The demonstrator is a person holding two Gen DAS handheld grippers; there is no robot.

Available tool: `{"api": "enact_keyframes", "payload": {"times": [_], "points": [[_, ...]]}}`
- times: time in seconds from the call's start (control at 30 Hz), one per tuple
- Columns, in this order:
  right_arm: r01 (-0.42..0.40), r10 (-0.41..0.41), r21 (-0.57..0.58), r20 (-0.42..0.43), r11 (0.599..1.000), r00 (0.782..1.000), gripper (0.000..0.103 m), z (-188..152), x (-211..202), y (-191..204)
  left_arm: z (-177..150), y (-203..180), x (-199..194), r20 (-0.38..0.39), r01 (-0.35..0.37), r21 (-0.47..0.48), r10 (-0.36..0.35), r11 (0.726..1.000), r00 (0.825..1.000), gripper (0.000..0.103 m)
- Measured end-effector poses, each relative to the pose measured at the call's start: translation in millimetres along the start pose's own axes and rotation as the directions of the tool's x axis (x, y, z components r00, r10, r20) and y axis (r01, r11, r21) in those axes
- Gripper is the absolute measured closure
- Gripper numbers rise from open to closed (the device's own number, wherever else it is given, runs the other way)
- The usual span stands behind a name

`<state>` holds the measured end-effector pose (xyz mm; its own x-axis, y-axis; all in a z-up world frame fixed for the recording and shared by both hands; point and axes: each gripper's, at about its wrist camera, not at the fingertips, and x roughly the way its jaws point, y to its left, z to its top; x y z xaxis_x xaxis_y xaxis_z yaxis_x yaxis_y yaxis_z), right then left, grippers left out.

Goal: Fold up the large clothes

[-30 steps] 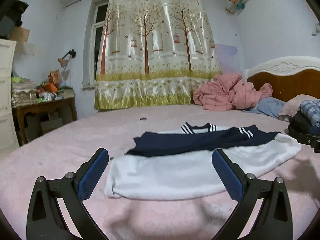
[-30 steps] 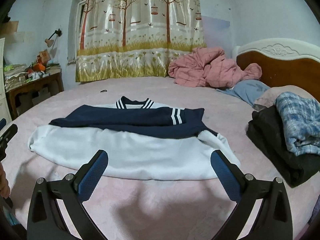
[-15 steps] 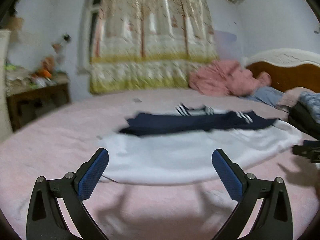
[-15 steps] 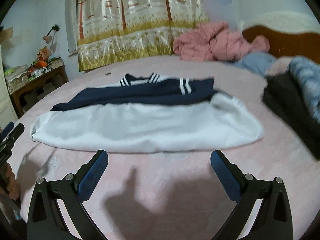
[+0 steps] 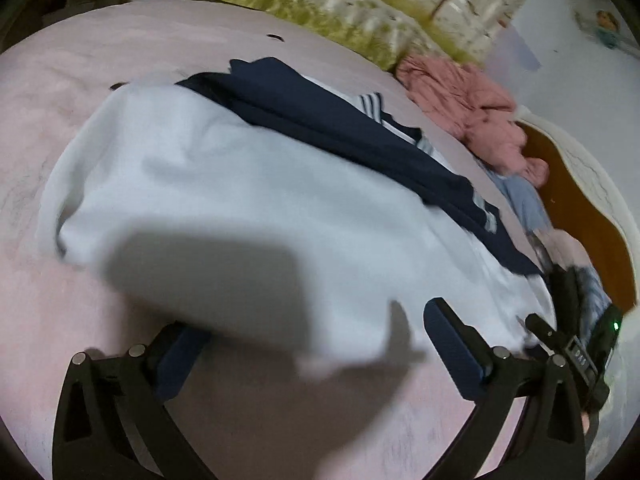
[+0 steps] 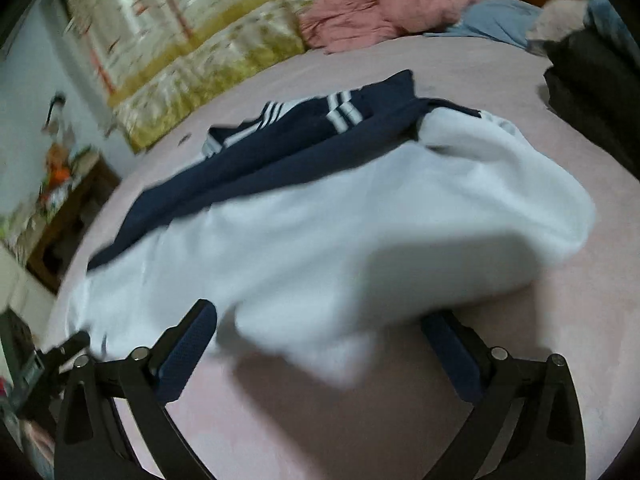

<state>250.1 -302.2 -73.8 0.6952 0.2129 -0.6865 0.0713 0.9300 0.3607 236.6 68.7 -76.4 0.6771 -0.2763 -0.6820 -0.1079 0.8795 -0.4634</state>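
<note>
A large white and navy sweatshirt lies flat on the pink bed, sleeves folded across its top; it also shows in the right wrist view. My left gripper is open, low at the white hem's near left part, its left finger partly under the hem edge. My right gripper is open at the hem's near right part, its right finger close beneath the raised edge. Both views are tilted and blurred. The other gripper shows at the edge of each view.
Pink bedsheet all around. A pink quilt and blue pillow lie at the far side by the wooden headboard. A dark clothes pile sits to the right. A curtain and a wooden desk stand beyond the bed.
Both grippers have dropped and moved forward to the white hem, tilting inward. The garment now fills both views; the fingers stay open.
</note>
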Motion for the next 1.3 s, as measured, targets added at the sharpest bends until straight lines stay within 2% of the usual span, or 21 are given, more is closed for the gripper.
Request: {"api": "enact_keyframes", "payload": {"times": [0.03,0.07,0.13,0.17,0.2,0.27,0.33,0.5,0.53,0.57,0.6,0.63,0.67,0.73,0.77,0.87,1.0,1.03,1.1,1.27,1.3], "points": [[0.041,-0.041,0.014,0.013,0.999,0.999,0.022,3,3,-1,4,0,3,0.008,-0.018,-0.008,0.018,1.0,1.0,0.001],[0.104,-0.105,0.033,0.027,0.994,0.994,0.05,4,5,-3,6,-1,5,0.025,-0.049,-0.006,0.05,0.999,0.998,0.021],[0.064,-0.067,0.063,0.049,0.996,0.997,0.074,5,4,-9,3,-4,-1,0.074,-0.168,0.007,0.167,0.986,0.983,0.071],[0.02,-0.024,0.077,0.057,0.997,0.998,0.084,4,1,-13,0,-3,-6,0.085,-0.132,0.008,0.131,0.991,0.988,0.079],[0.015,-0.019,0.073,0.062,0.997,0.998,0.088,2,-4,-13,-4,-1,-17,0.1,-0.095,0.015,0.093,0.995,0.991,0.081],[0.058,-0.058,0.003,0.078,0.998,0.995,0.091,-6,-20,-2,-16,-1,-40,0.144,-0.079,0.042,0.073,0.996,0.987,0.083],[0.067,-0.059,-0.053,0.144,0.996,0.988,0.093,-23,-49,11,-34,-2,-63,0.178,-0.088,0.076,0.073,0.993,0.981,0.083],[0.071,-0.056,-0.098,0.146,0.993,0.988,0.093,-63,-84,14,-72,10,-87,0.152,-0.1,0.131,0.079,0.986,0.985,0.081],[0.078,-0.063,-0.11,0.138,0.991,0.988,0.092,-71,-86,12,-72,12,-84,0.131,-0.1,0.141,0.081,0.985,0.988,0.077],[0.09,-0.073,-0.124,0.136,0.988,0.988,0.09,-79,-86,10,-73,15,-85,0.123,-0.097,0.141,0.08,0.985,0.989,0.066],[0.109,-0.089,-0.14,0.143,0.984,0.986,0.085,-86,-86,8,-73,17,-88,0.146,-0.113,0.141,0.092,0.984,0.985,0.06],[0.114,-0.091,-0.152,0.152,0.982,0.984,0.082,-92,-88,5,-72,18,-93,0.173,-0.141,0.151,0.114,0.978,0.978,0.049],[0.113,-0.088,-0.155,0.158,0.981,0.983,0.074,-97,-92,1,-74,16,-99,0.209,-0.189,0.179,0.151,0.966,0.966,0.043],[0.116,-0.088,-0.151,0.18,0.982,0.98,0.057,-106,-106,-6,-86,11,-112,0.28,-0.263,0.244,0.192,0.933,0.941,0.036],[0.135,-0.104,-0.149,0.2,0.98,0.974,0.044,-109,-115,-12,-92,8,-118,0.317,-0.3,0.275,0.209,0.913,0.925,0.029],[0.214,-0.169,-0.144,0.277,0.966,0.946,0.04,-106,-139,-23,-98,5,-130,0.417,-0.377,0.319,0.228,0.87,0.88,0.019],[0.306,-0.253,-0.102,0.352,0.947,0.901,0.033,-77,-156,-36,-63,7,-139,0.469,-0.401,0.284,0.238,0.871,0.85,0.008],[0.303,-0.247,-0.115,0.348,0.946,0.904,0.033,-66,-154,-36,-50,6,-137,0.468,-0.399,0.279,0.239,0.873,0.851,0.003],[0.307,-0.247,-0.151,0.324,0.94,0.913,0.033,-39,-143,-37,-20,9,-125,0.436,-0.41,0.265,0.271,0.873,0.858,0.003],[0.318,-0.268,-0.249,0.214,0.915,0.939,0.033,10,-92,-31,32,30,-74,0.24,-0.362,0.263,0.303,0.894,0.922,0.003],[0.319,-0.274,-0.27,0.191,0.909,0.943,0.041,15,-80,-30,37,34,-62,0.202,-0.348,0.274,0.3,0.896,0.932,0.005]]}}
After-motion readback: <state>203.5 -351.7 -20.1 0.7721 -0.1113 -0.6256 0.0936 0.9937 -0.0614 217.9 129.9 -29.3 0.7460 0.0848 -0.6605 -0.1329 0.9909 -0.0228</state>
